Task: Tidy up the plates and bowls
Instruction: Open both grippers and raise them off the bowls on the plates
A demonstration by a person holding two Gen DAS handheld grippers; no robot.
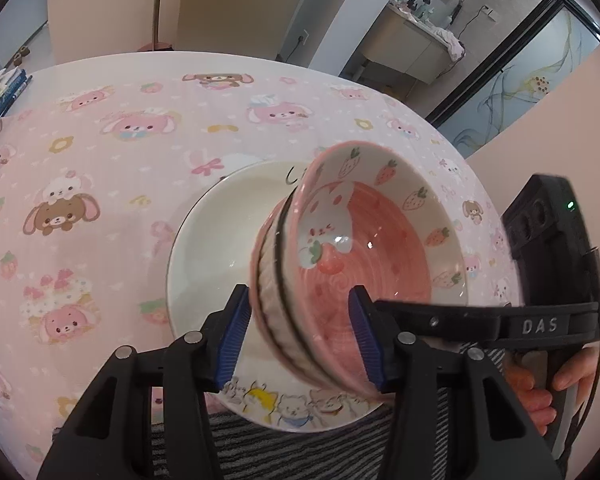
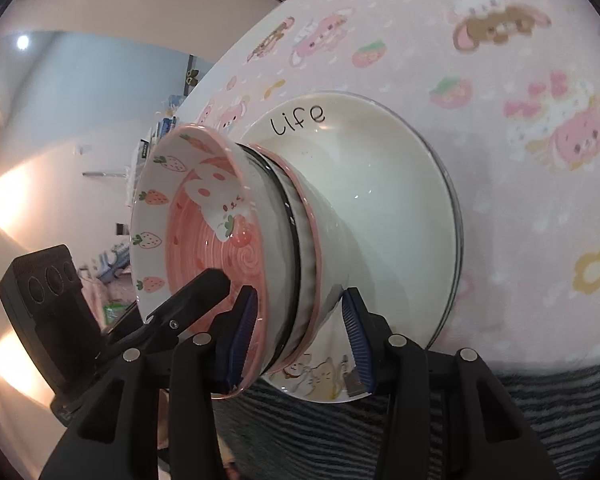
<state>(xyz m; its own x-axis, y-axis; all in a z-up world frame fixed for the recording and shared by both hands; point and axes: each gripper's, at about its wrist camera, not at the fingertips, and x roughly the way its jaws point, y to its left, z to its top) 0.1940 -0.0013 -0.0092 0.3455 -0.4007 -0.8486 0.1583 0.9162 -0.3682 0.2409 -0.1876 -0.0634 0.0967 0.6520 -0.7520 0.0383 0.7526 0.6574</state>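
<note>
While left fingers and right fingers pinch bowl stack, plate lettering unhidden in right view

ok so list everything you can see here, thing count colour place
bowls: three nested, pink and white with strawberries, tilted, gripped at the rim by both grippers
plate: one, white with "Life" lettering and cartoon cats at the near rim, under the bowls at the table's near edge
tablecloth: one, pink with bunny and bear cartoons, covering the table
books: a few, blue and white, far left edge of the table
cabinet: one, beige, cluttered top, back of the room
striped clothing: grey and black, below the plate
left gripper: black, blue pads on the bowl rims
right gripper: black, blue pads on the bowl rims
hand: one, holding the right gripper's handle
</note>
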